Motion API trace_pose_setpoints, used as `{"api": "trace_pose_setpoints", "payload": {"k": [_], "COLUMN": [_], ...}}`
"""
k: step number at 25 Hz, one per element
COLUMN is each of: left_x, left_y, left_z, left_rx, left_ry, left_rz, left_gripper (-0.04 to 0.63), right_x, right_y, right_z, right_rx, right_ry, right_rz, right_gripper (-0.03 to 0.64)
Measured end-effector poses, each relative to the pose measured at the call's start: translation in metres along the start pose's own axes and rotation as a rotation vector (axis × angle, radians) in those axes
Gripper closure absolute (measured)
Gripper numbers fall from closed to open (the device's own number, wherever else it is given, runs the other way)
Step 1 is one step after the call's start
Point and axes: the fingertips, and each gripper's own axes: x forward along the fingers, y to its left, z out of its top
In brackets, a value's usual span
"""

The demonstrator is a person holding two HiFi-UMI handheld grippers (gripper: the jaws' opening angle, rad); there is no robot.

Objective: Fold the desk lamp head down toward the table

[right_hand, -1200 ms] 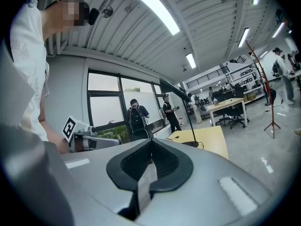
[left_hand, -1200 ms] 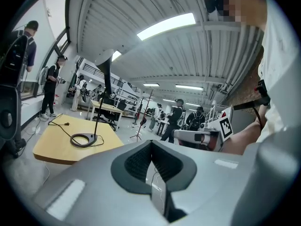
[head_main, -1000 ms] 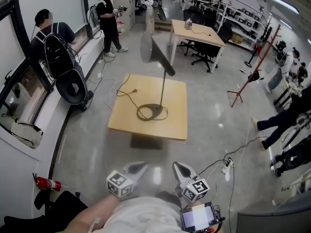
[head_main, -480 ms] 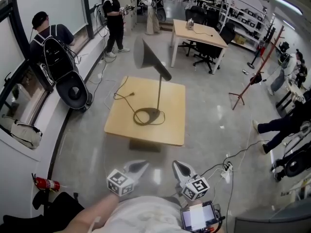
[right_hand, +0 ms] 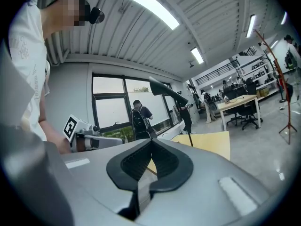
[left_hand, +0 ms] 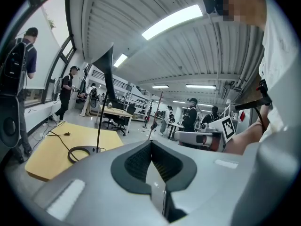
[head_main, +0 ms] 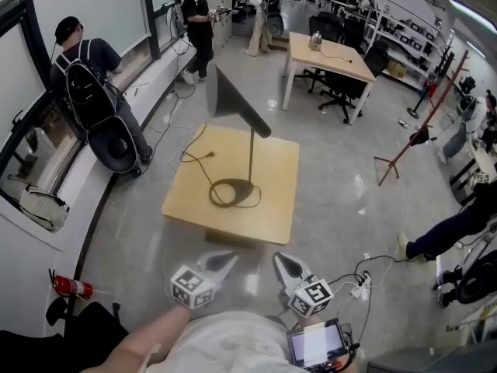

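Desk lamp [head_main: 233, 103] stands on the light wooden tabletop [head_main: 272, 204] in the middle of the head view, its thin stem upright and its dark cone-shaped head raised high and tilted, not folded down. Its cord [head_main: 194, 151] loops round the base and trails toward the tabletop's left edge, where the plug lies loose. At the far left a person with a black backpack [head_main: 87, 80] stands by the window, and a red fire extinguisher [head_main: 70, 287] lies on the floor below. Nearer the bottom of the view, close to the person's body and well short of the tabletop, the left tool [head_main: 225, 259] has its jaws pressed together with nothing between them; its own view shows the ribbed pads meeting and the lamp off to the left beyond them. Just beside it, the right tool [head_main: 281, 261] is likewise pressed together and empty, with the lamp head visible above its jaws in its own view. Neither tool touches the lamp. Farther right, a second desk [head_main: 334, 56] stands in the background, a red coat stand [head_main: 423, 127] leans over the floor, and a white power strip [head_main: 359, 289] lies near the right tool.
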Motion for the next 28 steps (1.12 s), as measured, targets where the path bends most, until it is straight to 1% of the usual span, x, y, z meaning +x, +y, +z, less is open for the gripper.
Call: {"api": "trace_pose_setpoints", "payload": {"k": [3, 7, 11, 15, 18, 22, 25, 28], "left_x": [0.014, 0.024, 0.020, 0.016, 0.014, 0.012, 0.015, 0.025], "left_y": [0.001, 0.012, 0.019, 0.025, 0.031, 0.042, 0.053, 0.063], "left_z": [0.005, 0.015, 0.024, 0.025, 0.025, 0.031, 0.037, 0.047], "left_rx": [0.001, 0.000, 0.002, -0.009, -0.014, -0.003, 0.008, -0.002], "left_ry": [-0.007, -0.033, -0.047, -0.035, -0.035, -0.044, -0.044, -0.053], "left_rz": [0.025, 0.083, 0.140, 0.197, 0.223, 0.234, 0.223, 0.200], "left_gripper": [0.594, 0.594, 0.594, 0.594, 0.594, 0.594, 0.594, 0.594], "right_x": [0.003, 0.007, 0.011, 0.017, 0.022, 0.038, 0.050, 0.058], "right_y": [-0.013, -0.026, -0.030, -0.035, -0.038, -0.040, -0.041, -0.044], "right_z": [0.005, 0.008, 0.008, 0.011, 0.006, 0.003, 0.007, 0.013], "right_rx": [-0.003, 0.000, 0.014, 0.025, 0.045, 0.050, 0.038, 0.027], "right_ry": [0.005, 0.013, 0.017, 0.022, 0.028, 0.048, 0.049, 0.048], "right_rz": [0.027, 0.064, 0.106, 0.135, 0.144, 0.152, 0.147, 0.130], "right_gripper": [0.606, 0.606, 0.606, 0.606, 0.606, 0.606, 0.606, 0.606]}}
